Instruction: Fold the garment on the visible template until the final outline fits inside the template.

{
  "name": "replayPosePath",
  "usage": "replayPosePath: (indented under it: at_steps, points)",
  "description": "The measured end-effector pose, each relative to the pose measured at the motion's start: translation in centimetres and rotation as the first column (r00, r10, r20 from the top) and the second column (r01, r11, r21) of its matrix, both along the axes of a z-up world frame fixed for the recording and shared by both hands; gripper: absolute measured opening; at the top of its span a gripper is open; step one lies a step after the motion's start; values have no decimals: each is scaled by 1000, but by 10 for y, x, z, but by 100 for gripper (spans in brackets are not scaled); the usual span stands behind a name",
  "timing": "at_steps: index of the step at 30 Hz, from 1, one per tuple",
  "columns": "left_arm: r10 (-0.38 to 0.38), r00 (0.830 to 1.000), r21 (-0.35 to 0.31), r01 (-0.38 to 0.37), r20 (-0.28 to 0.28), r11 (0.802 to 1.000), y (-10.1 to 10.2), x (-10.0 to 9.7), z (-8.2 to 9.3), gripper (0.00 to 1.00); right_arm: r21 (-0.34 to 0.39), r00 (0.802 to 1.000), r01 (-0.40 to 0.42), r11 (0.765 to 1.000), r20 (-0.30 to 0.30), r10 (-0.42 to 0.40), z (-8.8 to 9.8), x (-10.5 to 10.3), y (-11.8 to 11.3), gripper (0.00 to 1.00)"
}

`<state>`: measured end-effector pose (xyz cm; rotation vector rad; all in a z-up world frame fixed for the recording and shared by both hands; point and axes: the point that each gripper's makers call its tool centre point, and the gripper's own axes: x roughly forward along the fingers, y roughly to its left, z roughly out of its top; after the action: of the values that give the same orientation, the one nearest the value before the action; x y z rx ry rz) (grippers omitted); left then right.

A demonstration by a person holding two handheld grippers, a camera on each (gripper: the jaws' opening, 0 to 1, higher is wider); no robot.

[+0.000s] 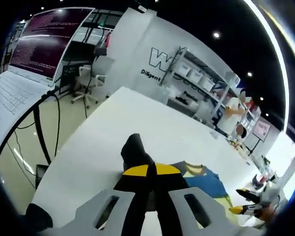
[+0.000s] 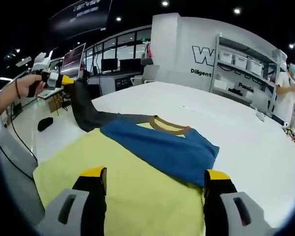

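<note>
While my left fingers (image 1: 149, 179) pinch the dark sleeve (image 2: 83, 110) off the worktop (image 2: 245, 132), my right fingers (image 2: 154, 184) gape over the shirt (image 2: 137, 182).

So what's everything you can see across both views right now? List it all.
Garment: one, yellow body, blue shoulder panel, brown collar, lying on the table
Dark sleeve: one, charcoal, lifted off the table by the left gripper
Table: one, white, under the garment
Laptop: one, white, screen lit, on a stand left of the table
Shelving: one rack, white bins, against the back wall
Bystander: one, by the shelving
Left gripper: yellow-tipped, shut on the dark sleeve
Right gripper: yellow-tipped, jaws apart above the yellow body
Person's hand: one, holding the left gripper
</note>
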<state>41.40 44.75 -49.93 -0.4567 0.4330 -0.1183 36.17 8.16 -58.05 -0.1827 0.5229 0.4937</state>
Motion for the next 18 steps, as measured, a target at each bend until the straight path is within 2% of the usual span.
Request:
replayPosePath:
  at_steps: [7, 11, 18]
  points:
    - [-51, 997, -24, 53, 60, 998, -24, 6, 19, 0, 11, 1000, -2, 1000, -10, 2, -2, -2, 0, 81]
    - [-85, 991, -49, 90, 101, 995, -41, 13, 33, 0, 11, 1000, -3, 1000, -4, 3, 0, 0, 0, 82]
    - [-165, 976, -50, 173, 139, 984, -74, 24, 45, 0, 7, 1000, -4, 1000, -15, 4, -3, -3, -2, 83]
